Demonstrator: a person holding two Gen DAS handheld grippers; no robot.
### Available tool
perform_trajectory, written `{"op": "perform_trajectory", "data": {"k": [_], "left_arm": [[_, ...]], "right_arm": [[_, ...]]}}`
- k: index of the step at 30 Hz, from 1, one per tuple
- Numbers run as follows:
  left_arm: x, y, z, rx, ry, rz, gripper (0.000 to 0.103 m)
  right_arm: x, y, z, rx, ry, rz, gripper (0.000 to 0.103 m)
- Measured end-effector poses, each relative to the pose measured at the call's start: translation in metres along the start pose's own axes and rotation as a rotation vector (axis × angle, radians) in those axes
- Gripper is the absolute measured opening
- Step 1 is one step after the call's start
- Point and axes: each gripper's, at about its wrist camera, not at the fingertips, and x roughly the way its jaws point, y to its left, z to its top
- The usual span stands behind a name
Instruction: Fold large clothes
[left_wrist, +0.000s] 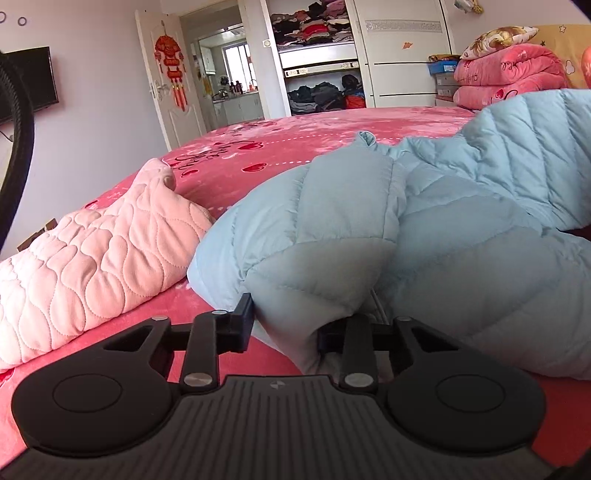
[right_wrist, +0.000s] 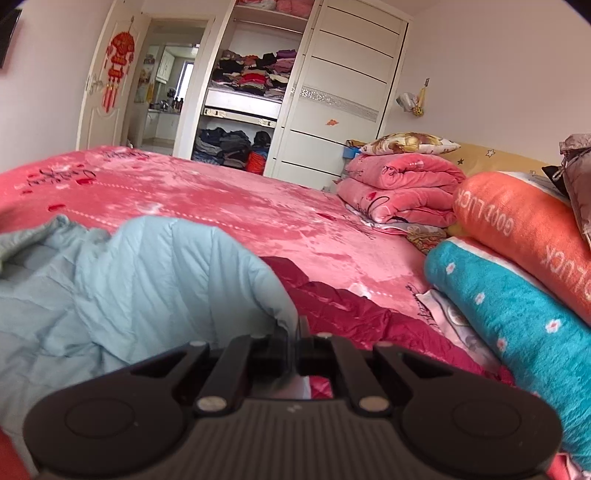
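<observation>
A light blue quilted down jacket (left_wrist: 424, 236) lies rumpled on the pink bed (left_wrist: 295, 140). My left gripper (left_wrist: 286, 325) is low at the jacket's near edge, its jaws apart with a thick fold of the jacket between them. In the right wrist view my right gripper (right_wrist: 298, 347) is shut on the edge of the same blue jacket (right_wrist: 147, 280) and holds it lifted a little above a dark red garment (right_wrist: 354, 306).
A folded pale pink quilted garment (left_wrist: 92, 266) lies to the left of the jacket. Folded blankets (right_wrist: 402, 192) and rolled orange and teal blankets (right_wrist: 517, 266) are stacked at the bed's right side. An open wardrobe (right_wrist: 251, 110) stands behind the bed.
</observation>
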Motion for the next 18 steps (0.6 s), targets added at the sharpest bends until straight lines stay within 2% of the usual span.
{"op": "perform_trajectory", "data": {"k": [7,12,14,16,18], "left_arm": [[0.027,0.010,0.012,0.011,0.019,0.008,0.042],[0.041,0.005,0.017,0.007,0.038,0.029,0.064],[0.046,0.008,0.021,-0.016,0.051,0.022,0.066],[0.050,0.011,0.021,-0.034,0.065,0.016,0.066],[0.051,0.010,0.020,-0.034,0.073,0.015,0.066]], "right_arm": [[0.036,-0.016,-0.011,-0.034,0.070,-0.066,0.001],[0.065,-0.020,-0.019,-0.059,0.134,-0.078,0.001],[0.074,-0.020,-0.023,-0.056,0.163,-0.070,0.002],[0.078,-0.020,-0.026,-0.050,0.174,-0.058,0.003],[0.079,-0.020,-0.028,-0.040,0.179,-0.036,0.013]]}}
